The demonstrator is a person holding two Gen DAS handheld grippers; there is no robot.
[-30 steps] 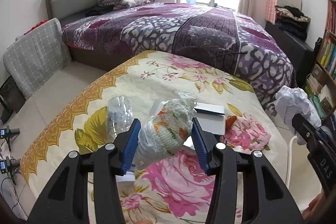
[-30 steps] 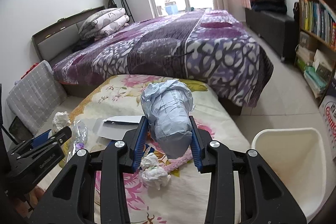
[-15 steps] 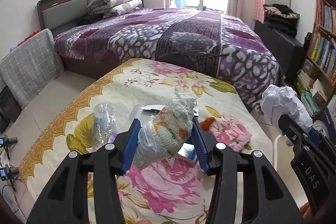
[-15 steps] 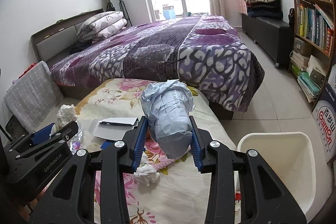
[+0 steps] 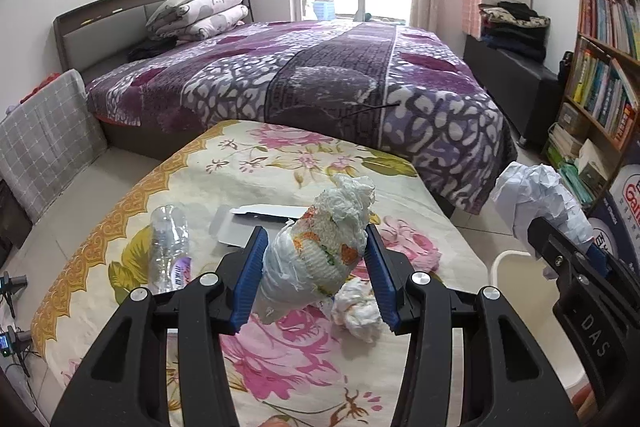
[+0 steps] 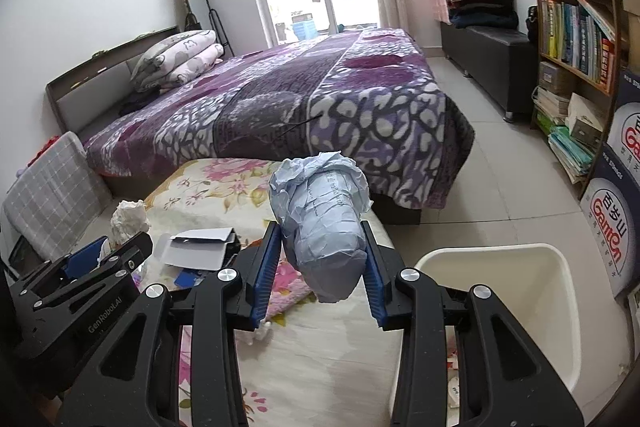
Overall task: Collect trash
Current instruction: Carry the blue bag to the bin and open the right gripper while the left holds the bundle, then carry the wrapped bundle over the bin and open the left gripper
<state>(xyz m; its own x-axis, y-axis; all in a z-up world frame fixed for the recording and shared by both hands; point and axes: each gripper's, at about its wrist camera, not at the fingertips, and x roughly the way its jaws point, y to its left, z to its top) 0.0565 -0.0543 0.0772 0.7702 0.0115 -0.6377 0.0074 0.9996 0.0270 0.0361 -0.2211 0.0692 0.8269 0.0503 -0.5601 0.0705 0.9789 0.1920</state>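
Our left hand-held gripper (image 5: 316,267) clamps a crumpled patterned plastic wrapper (image 5: 320,255), held above the floral-clothed counter (image 5: 280,167). Our right hand-held gripper (image 6: 320,267) squeezes a pale blue wad of paper (image 6: 324,227), beside the white bin (image 6: 496,291) at the counter's edge. On the cloth below we see a crumpled tissue (image 5: 358,311), a clear plastic bottle (image 5: 168,247) lying flat and an opened white box (image 5: 256,223). Beyond stands the purple-covered bed (image 5: 320,83).

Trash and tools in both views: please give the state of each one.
Left tool: shut on white wad.
Right tool: shut on blue wad.
Bottle: lying on tablecloth, crushed.
Small tissue: loose on tablecloth.
Bin: open, upright.
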